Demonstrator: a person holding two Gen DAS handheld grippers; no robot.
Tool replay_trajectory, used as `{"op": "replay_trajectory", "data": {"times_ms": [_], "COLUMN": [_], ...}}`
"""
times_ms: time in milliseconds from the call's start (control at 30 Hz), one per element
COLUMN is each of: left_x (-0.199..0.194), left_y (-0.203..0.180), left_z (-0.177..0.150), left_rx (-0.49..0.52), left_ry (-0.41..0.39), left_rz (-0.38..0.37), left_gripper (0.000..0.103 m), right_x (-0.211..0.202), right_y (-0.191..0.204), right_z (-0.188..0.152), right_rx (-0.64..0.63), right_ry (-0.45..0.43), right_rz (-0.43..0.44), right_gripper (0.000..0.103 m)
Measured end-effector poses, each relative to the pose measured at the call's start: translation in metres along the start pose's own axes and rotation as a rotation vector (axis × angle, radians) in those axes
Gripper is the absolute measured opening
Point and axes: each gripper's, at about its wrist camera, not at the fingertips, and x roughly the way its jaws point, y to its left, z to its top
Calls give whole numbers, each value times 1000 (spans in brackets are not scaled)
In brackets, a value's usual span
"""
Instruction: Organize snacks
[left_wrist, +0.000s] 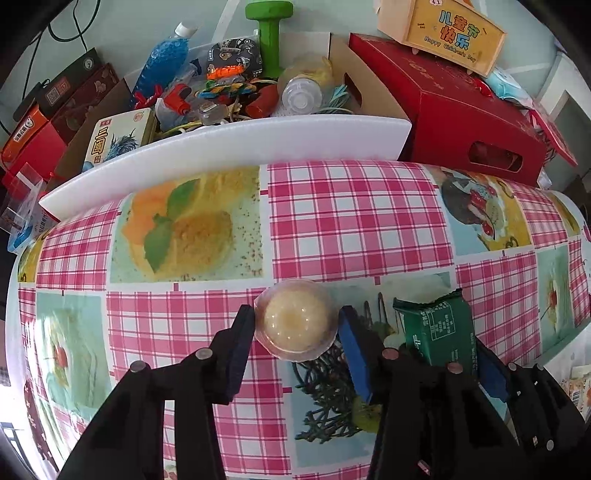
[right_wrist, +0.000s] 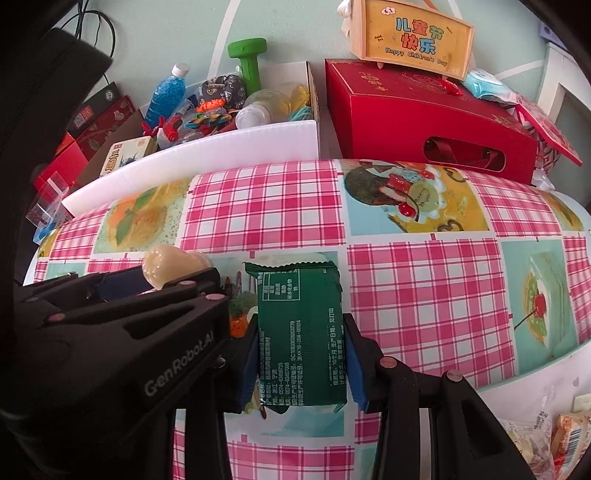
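Observation:
A clear jelly cup (left_wrist: 297, 325) with pale yellow filling sits between the blue pads of my left gripper (left_wrist: 295, 317), over the pink checked tablecloth (left_wrist: 351, 221). Both pads touch its sides, so this gripper is shut on it. In the right wrist view the same cup (right_wrist: 166, 262) pokes out past the left gripper (right_wrist: 162, 275) at the left. My right gripper (right_wrist: 301, 325) is shut on a green snack packet (right_wrist: 295, 295), held lengthwise between its pads. From the left wrist that packet (left_wrist: 437, 328) shows just right of the cup.
A white foam board (left_wrist: 221, 147) stands along the table's far edge. Behind it are a cardboard box of clutter (left_wrist: 236, 88), a green dumbbell (left_wrist: 269, 33), a red gift box (left_wrist: 443, 110) and a wooden sign (left_wrist: 443, 33). Wrapped snacks (right_wrist: 554, 439) lie at the lower right.

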Motion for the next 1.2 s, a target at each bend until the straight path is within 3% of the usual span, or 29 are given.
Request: {"op": "replay_trajectory", "data": {"times_ms": [233,533,567,900,1200], "left_x": [-13,-32,-34,-42,-86], "left_y": [21,65,68,93,108], "left_z": [-25,-70,-74,-124,-177], "left_rx": [-20,-160,-173,-274,-358], "left_ry": [-11,-7,-13,-19,-37], "left_rz": [-30,-96,-106,-125,-129], "left_gripper": [47,45,38,39,39], "right_x": [-1,-10,-11,-28,-54], "right_y": [1,12,13,19,19], "right_z": [-3,-17,-19,-49,-74], "right_rx": [-4,-27,-23,-13,-7], "right_ry": [6,19,23,47,41], "right_rz": [-12,33,43,101,115], "right_gripper": [43,43,43,43,43]}}
